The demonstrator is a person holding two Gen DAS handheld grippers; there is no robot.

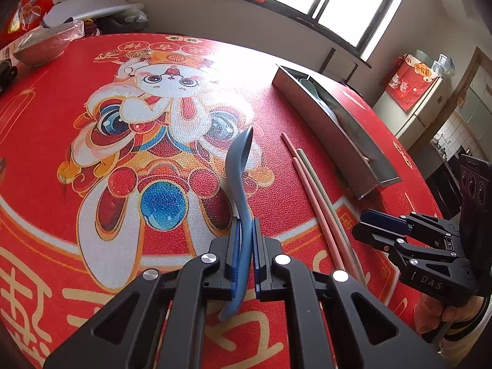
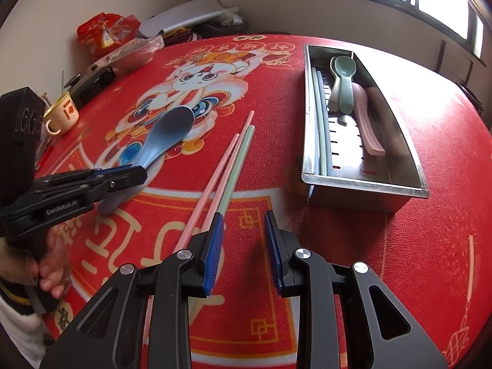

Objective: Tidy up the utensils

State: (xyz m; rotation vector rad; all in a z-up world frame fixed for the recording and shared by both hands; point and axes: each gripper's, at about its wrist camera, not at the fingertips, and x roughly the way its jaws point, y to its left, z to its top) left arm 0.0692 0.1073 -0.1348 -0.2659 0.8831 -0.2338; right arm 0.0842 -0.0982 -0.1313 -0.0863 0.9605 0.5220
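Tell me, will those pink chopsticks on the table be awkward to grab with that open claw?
Probably a little. The pink chopsticks look thin, smooth and stiff, so they may slip or roll between the right gripper pads. They lie flat on the textured red tablecloth, touching a green chopstick, so pinching just one could nudge its neighbours.

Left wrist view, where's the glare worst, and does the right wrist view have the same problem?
Left wrist view: window light washes out the tablecloth just left of the steel tray. Right wrist view: glare whitens the cloth right of the tray, whose contents stay readable; fisheye curves the edges in both.
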